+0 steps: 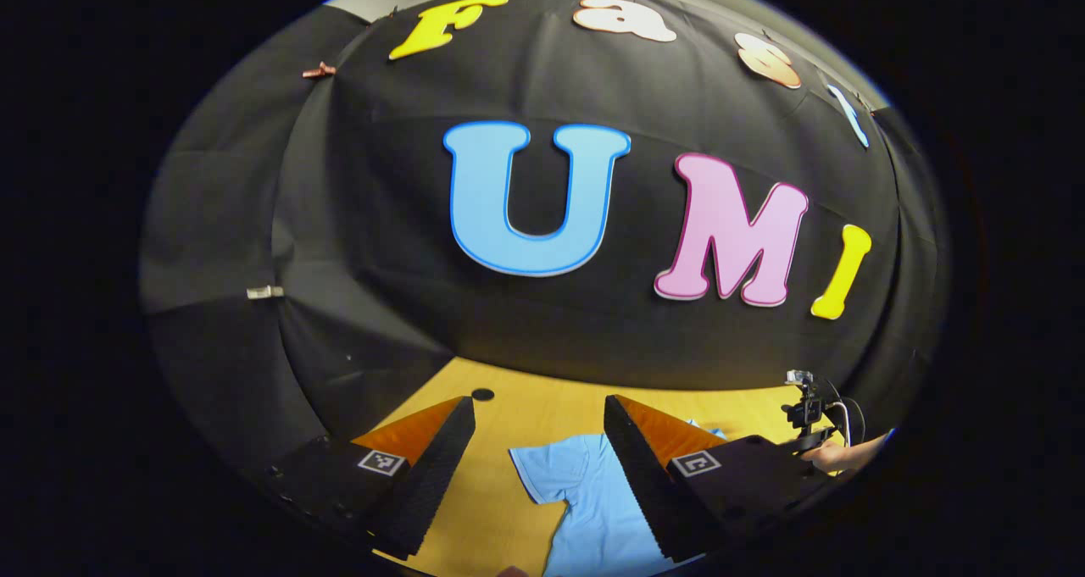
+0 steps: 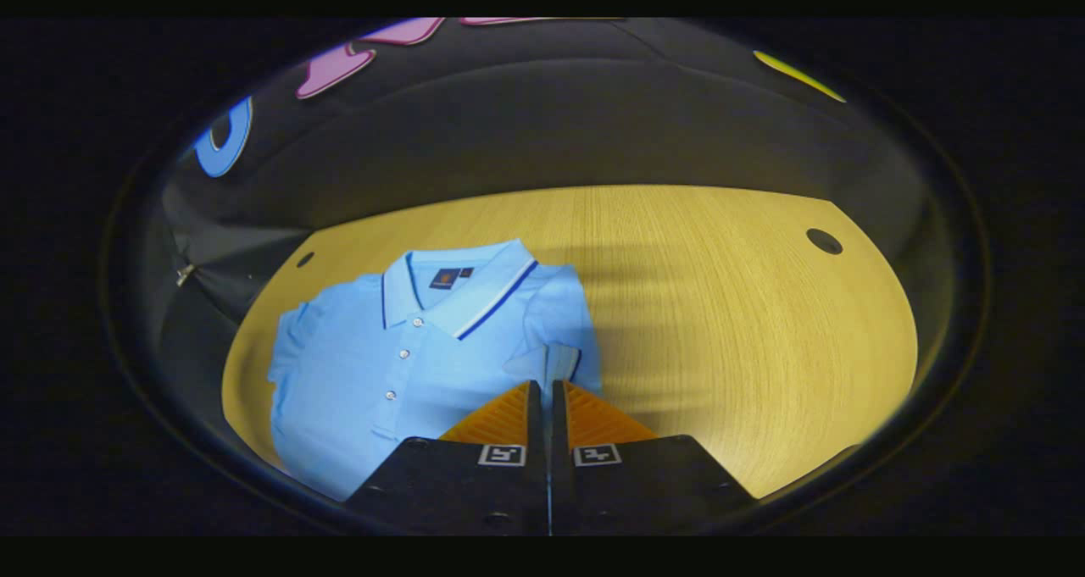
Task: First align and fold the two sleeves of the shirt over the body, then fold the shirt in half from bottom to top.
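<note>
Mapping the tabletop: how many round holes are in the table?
2: right hole near the table's far right corner, left hole far left beside the shirt, which may hide others.

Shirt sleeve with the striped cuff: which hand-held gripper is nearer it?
Right. The right hand-held gripper pinches that sleeve at its fingertips. The left hand-held gripper hangs open above the shirt, touching nothing.

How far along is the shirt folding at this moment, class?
Done: apparently nothing; the shirt lies open on the table, its other sleeve spread out. In hand: the right gripper has closed on one sleeve's edge; the left gripper hangs open above. Left: both sleeve folds, then the bottom-to-top fold.
</note>
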A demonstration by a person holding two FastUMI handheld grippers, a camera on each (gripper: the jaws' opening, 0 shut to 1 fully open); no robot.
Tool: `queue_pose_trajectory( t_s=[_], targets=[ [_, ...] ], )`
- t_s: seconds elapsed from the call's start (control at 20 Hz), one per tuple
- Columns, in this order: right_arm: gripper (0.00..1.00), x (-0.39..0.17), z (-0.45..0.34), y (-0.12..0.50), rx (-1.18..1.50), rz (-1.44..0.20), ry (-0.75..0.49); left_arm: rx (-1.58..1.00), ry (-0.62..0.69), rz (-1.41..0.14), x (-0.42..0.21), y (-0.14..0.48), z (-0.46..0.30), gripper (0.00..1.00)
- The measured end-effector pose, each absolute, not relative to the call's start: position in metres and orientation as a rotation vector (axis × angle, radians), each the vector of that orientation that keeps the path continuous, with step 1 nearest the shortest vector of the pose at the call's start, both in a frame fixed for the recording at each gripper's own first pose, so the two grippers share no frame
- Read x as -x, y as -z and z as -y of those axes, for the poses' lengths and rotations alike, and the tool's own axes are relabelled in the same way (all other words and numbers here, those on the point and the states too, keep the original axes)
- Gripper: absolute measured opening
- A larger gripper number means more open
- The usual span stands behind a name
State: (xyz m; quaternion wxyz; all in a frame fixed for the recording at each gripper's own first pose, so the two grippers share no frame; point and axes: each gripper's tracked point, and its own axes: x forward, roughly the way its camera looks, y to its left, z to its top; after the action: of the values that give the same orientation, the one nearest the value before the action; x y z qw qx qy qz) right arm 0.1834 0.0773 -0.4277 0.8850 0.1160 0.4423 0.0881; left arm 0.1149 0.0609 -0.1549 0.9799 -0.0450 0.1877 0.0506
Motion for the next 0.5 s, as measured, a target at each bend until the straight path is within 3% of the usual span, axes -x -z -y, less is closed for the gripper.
queue_pose_trajectory(
  t_s=[0.05,0.1,0.25,0.3,0.35,0.4,0.5],
  targets=[
    [0.2,-0.182,-0.08,0.422,-0.251,-0.917,-0.197,0.108,-0.09,-0.424,-0.118,0.175,-0.062,0.98],
    [0.22,-0.183,-0.083,0.422,-0.259,-0.91,-0.205,0.127,-0.081,-0.468,-0.121,0.195,-0.063,0.98],
    [0.67,-0.179,-0.076,0.391,-0.27,-0.856,-0.221,0.156,-0.068,-0.562,-0.142,0.244,-0.066,0.97],
    [0.58,-0.175,-0.074,0.377,-0.286,-0.829,-0.226,0.144,-0.068,-0.587,-0.15,0.26,-0.069,0.97],
    [0.58,-0.169,-0.074,0.362,-0.31,-0.808,-0.239,0.127,-0.068,-0.616,-0.162,0.278,-0.073,0.98],
    [0.66,-0.16,-0.071,0.349,-0.321,-0.793,-0.25,0.116,-0.068,-0.642,-0.174,0.294,-0.075,0.97],
    [0.66,-0.148,-0.054,0.329,-0.303,-0.761,-0.244,0.137,-0.068,-0.703,-0.198,0.329,-0.073,0.97]
  ],
)
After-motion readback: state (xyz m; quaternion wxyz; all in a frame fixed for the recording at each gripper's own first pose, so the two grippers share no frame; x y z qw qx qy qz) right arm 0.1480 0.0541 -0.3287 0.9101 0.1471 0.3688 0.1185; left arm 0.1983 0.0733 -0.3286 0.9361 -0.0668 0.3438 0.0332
